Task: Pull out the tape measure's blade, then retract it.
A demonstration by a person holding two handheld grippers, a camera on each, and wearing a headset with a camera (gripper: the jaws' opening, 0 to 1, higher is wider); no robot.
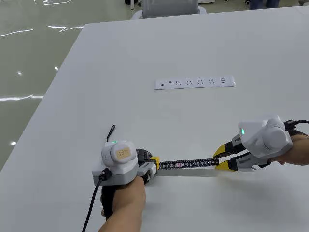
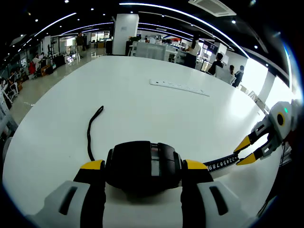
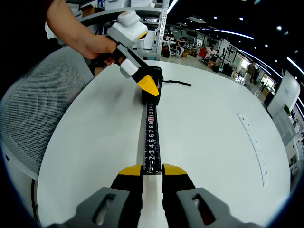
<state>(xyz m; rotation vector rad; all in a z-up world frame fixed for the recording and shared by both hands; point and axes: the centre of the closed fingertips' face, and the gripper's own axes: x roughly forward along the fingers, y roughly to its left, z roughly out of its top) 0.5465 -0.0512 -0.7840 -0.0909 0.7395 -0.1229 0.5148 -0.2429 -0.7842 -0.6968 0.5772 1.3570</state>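
The white worktop (image 1: 193, 43) lies bare ahead of both grippers as far as a white power strip (image 1: 194, 82), well apart from them. Its left edge slants away, clear of the work. The left hand (image 1: 128, 200) comes up from below. Its left hand-held gripper (image 1: 147, 166) is clamped on the black tape measure case (image 2: 142, 164), which sits on the near part of the worktop. The blade (image 1: 188, 164) stretches straight to the right, its end pinched by the right hand-held gripper (image 3: 152, 170). The right hand (image 1: 297, 150) reaches in level from the side. A black strap (image 2: 90, 133) trails beyond the case.
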